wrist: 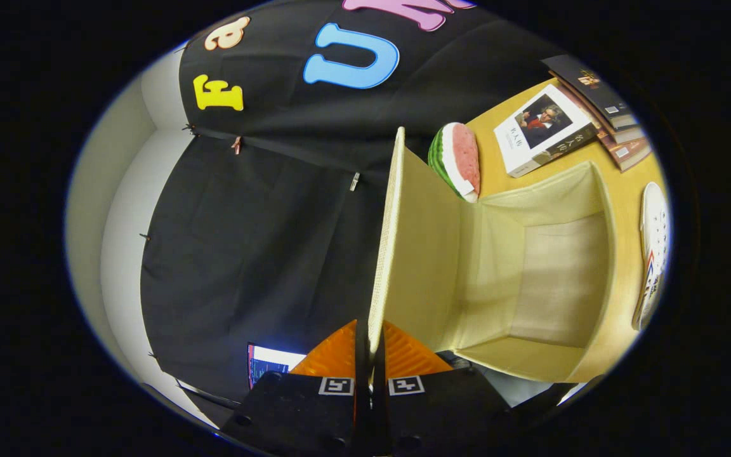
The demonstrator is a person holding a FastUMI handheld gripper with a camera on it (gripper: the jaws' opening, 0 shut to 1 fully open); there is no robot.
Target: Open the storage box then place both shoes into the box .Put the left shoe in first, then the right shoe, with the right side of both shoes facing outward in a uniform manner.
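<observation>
Cream fabric makes up the storage box (530, 279), which sits on the yellow table (619, 190) with its inside bare. Its lid (391, 241) stands swung up on edge, and the gripper (370, 355) is clamped on that lid's near rim, both fingers pressing it. Opening appears to be the step in hand. Next, the lid needs releasing so it stays open, then the white shoe (653, 254) beside the box must be fetched.
</observation>
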